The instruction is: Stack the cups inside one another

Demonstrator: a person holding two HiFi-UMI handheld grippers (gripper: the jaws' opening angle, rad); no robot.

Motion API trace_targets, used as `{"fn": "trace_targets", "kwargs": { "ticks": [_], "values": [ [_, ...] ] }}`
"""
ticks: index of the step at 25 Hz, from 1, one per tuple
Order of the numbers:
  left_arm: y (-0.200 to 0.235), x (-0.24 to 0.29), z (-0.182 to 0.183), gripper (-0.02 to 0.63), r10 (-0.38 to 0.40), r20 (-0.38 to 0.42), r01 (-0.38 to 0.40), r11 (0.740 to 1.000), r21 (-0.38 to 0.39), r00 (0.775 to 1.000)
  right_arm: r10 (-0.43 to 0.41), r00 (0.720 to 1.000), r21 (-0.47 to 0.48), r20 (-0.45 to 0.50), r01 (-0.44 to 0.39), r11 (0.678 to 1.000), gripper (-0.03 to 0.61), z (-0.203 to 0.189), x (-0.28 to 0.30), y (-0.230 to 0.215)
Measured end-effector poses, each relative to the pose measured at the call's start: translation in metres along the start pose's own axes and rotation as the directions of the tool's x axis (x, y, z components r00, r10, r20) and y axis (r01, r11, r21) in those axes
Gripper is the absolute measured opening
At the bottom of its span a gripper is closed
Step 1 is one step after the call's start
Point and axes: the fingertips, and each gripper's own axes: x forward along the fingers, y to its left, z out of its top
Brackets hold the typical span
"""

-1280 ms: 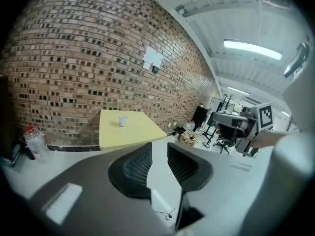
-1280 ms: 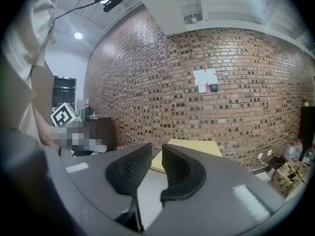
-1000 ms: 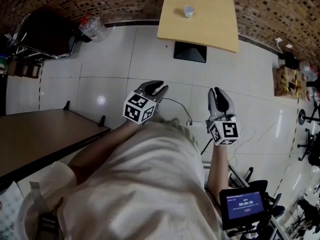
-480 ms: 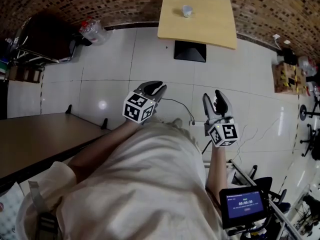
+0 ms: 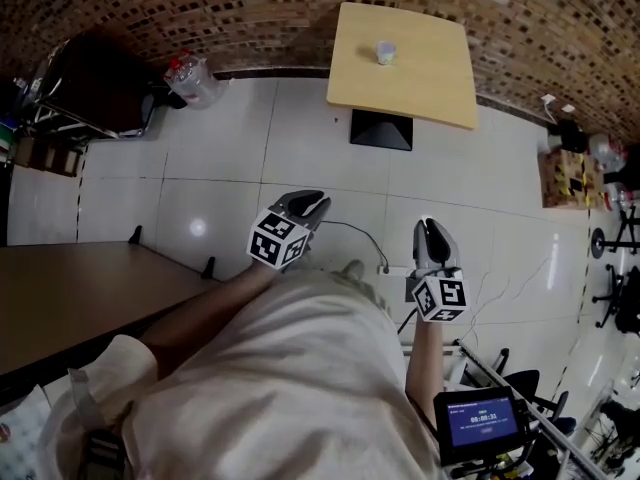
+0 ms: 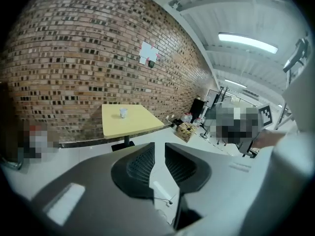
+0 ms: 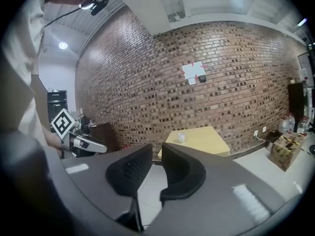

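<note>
Jaws on the right gripper point(image 5: 430, 226) have just been closing to a slit, empty; the left gripper point(image 5: 318, 200) is likewise barely parted, empty. Far ahead, a small white cup point(image 5: 386, 52), perhaps a stack, sits on the yellow square table point(image 5: 425, 83).

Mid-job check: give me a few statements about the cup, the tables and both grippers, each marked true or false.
1. A cup stands on the yellow table. True.
2. The right gripper holds a cup. False: nothing is between its jaws, which have just been closing and show a narrow gap.
3. The left gripper is empty. True: its jaws stand slightly apart with only floor behind them.
4. Both grippers hang over the yellow table. False: in the head view they are above the white tiled floor, well short of that table.
5. A dark table is on the person's left. True.
</note>
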Motion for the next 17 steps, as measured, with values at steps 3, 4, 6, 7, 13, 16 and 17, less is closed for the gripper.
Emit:
{"fn": "trace_targets", "kwargs": {
  "ticks": [3,4,6,7,13,16,17],
  "values": [
    [0.005,0.0,-0.001,0.084,-0.007,-0.004,0.007,1.0,-0.012,1.0,-0.012,1.0,0.05,0.029,0.01,0.999,0.051,0.008,0.003,0.001],
    [0.007,0.0,0.002,0.084,-0.008,0.001,0.008,1.0,-0.015,1.0,-0.015,0.999,0.066,0.037,0.012,0.998,0.05,0.012,0.004,0.001],
    [0.008,0.0,0.008,0.083,-0.013,0.012,0.013,1.0,-0.016,1.0,-0.018,0.998,0.106,0.062,0.011,0.994,0.043,0.024,0.004,-0.001],
    [0.007,-0.001,0.01,0.082,-0.019,0.014,0.019,1.0,-0.013,1.0,-0.02,0.997,0.125,0.079,0.01,0.992,0.043,0.032,0.003,-0.003],
    [-0.006,-0.002,0.015,0.081,-0.074,0.025,0.074,0.997,0.008,0.997,-0.016,0.971,0.144,0.238,-0.019,0.989,0.026,0.117,-0.017,-0.014],
    [-0.018,-0.018,0.014,0.061,-0.112,0.036,0.112,0.994,0.012,0.993,-0.006,0.959,0.106,0.283,-0.025,0.994,0.026,0.146,-0.035,0.001],
    [-0.023,-0.024,0.013,0.024,-0.131,0.039,0.131,0.991,0.013,0.991,-0.002,0.956,0.095,0.294,-0.027,0.995,0.026,0.153,-0.041,0.006]
  ]
}}
